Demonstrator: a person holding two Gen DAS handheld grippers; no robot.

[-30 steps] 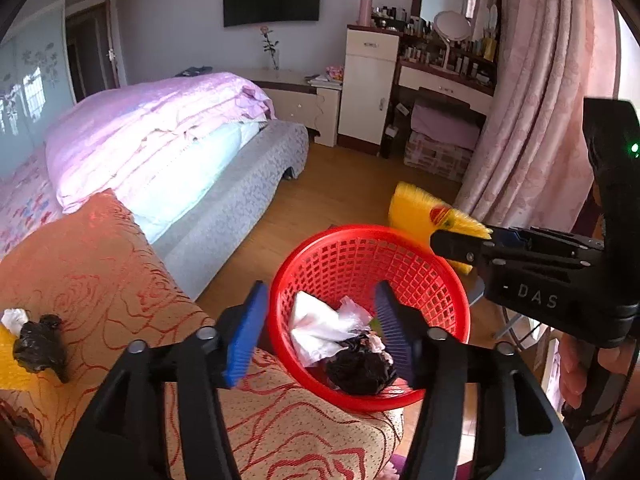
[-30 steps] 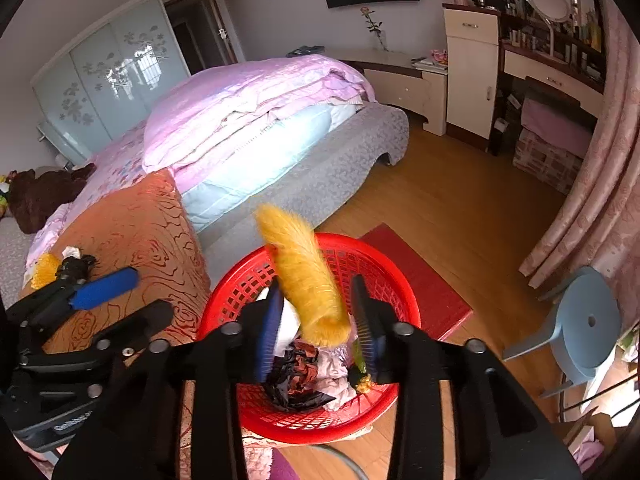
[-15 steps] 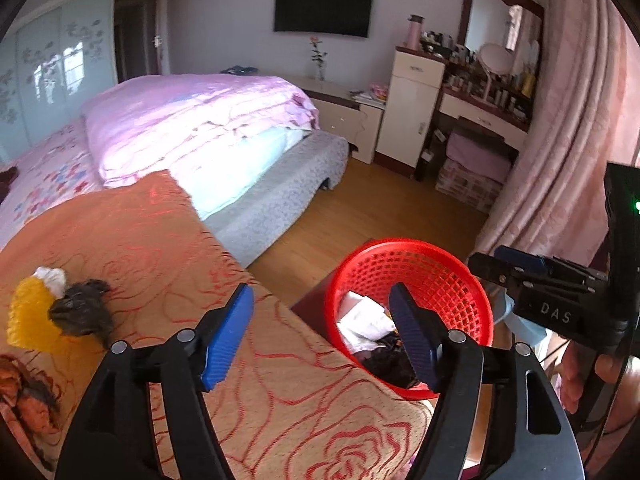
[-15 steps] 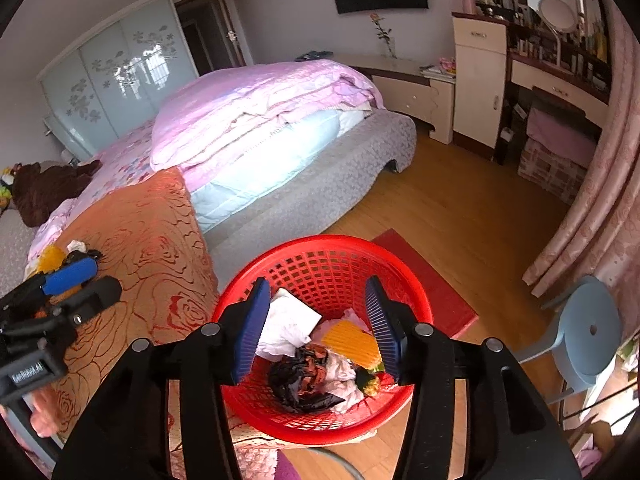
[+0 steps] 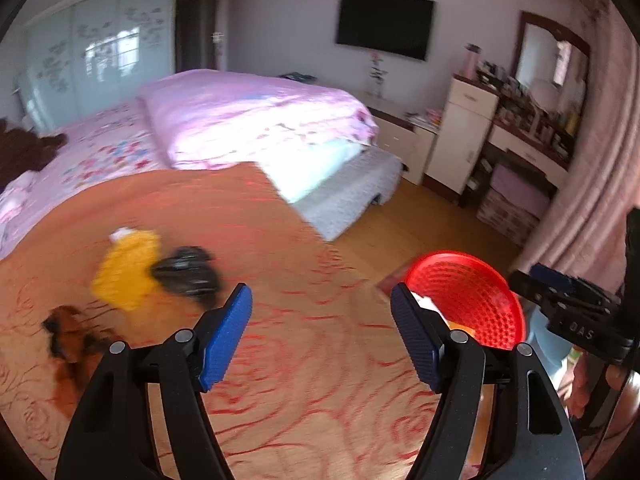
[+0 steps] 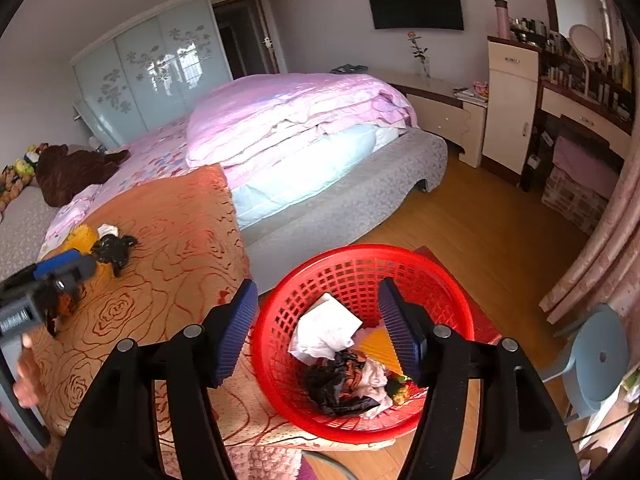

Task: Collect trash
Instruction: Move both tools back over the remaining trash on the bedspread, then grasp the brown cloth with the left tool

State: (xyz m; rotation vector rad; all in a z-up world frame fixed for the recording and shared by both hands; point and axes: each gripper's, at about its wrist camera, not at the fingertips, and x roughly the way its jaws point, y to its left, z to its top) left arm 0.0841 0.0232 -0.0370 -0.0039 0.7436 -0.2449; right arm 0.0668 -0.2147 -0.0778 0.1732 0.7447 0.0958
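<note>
Two wrist views of a bedroom. The right gripper (image 6: pixel 316 328) hangs over a round red plastic basket (image 6: pixel 448 296) with lattice walls; its ribbed blue pads (image 6: pixel 236 332) stand spread with nothing pinched, the jaws having just been opening. Inside the basket lie a crumpled white paper (image 6: pixel 326 330), a wrinkled black plastic bag (image 6: pixel 332 386), a ridged yellow piece (image 6: pixel 378 346) and pale crumpled scraps. The basket rests at the edge of an orange blanket (image 6: pixel 168 240) patterned with red rose outlines, spread over the bed.

The left gripper (image 5: pixel 322 334) is held above that blanket (image 5: pixel 280 360), jaws wide apart and empty, having also just been opening. Ahead of it, to the left, the remaining trash lies on the blanket: a fuzzy yellow object (image 5: pixel 124 272) touching a crinkled black bag (image 5: pixel 186 272), with a small white scrap (image 5: pixel 120 234) at the yellow object's far end; this view is motion-blurred. A dark brown patch (image 5: pixel 68 336) lies nearer, too blurred to identify. The red basket (image 5: pixel 472 296) appears at right, beside the right gripper (image 5: pixel 560 292).

A glossy pink quilt (image 6: pixel 296 112) is folded on the bed beyond.
</note>
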